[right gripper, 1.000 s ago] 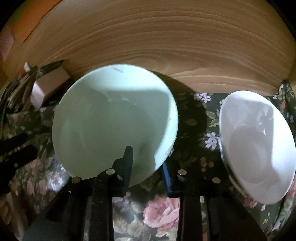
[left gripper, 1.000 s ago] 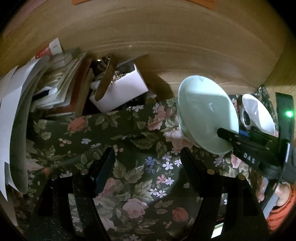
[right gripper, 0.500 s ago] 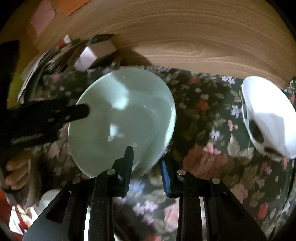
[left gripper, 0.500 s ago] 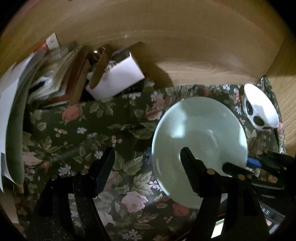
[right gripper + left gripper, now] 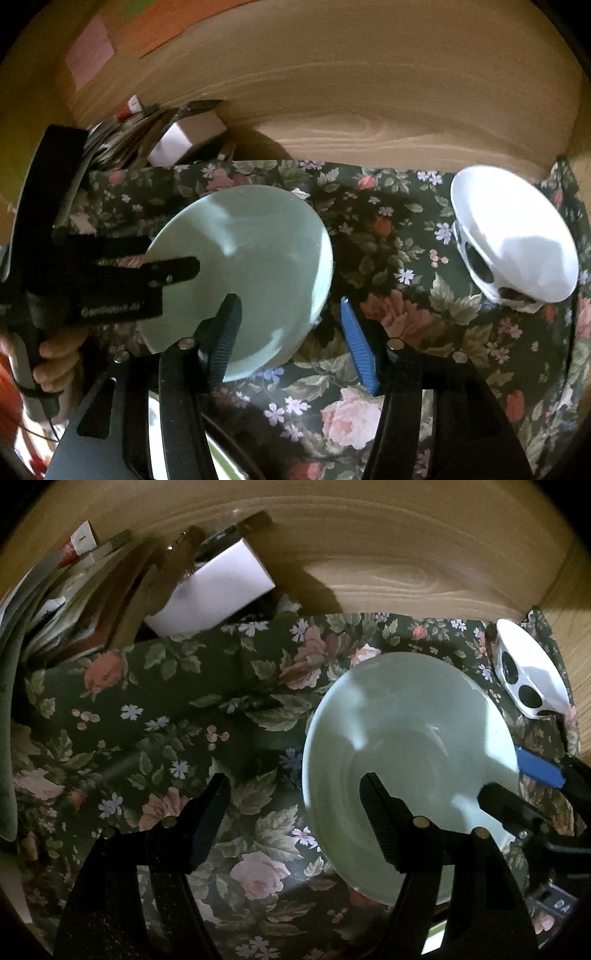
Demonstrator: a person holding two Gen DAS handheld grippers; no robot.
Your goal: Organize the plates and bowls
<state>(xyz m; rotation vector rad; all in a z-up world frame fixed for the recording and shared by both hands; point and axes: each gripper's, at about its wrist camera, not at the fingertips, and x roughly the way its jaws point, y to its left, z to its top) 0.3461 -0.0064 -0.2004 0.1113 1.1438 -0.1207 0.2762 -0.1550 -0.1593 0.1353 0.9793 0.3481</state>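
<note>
Glossy round green bowl [image 5: 251, 266] on floral cloth [image 5: 399, 325]; right gripper [image 5: 291, 339] just released, left gripper [image 5: 295, 812] gaping, empty.

Open floral cloth [image 5: 177, 709] lies left of the green bowl [image 5: 406, 738]. Papers [image 5: 55, 602] and a white box [image 5: 214, 590] block the far-left corner; a white bowl [image 5: 517, 236] stands right.

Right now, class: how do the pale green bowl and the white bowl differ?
The green bowl is plain and wider; the white bowl is smaller, with black spots outside. The green bowl sits between the two tongs; the white bowl stands apart. Both rest on the floral cloth.
</note>
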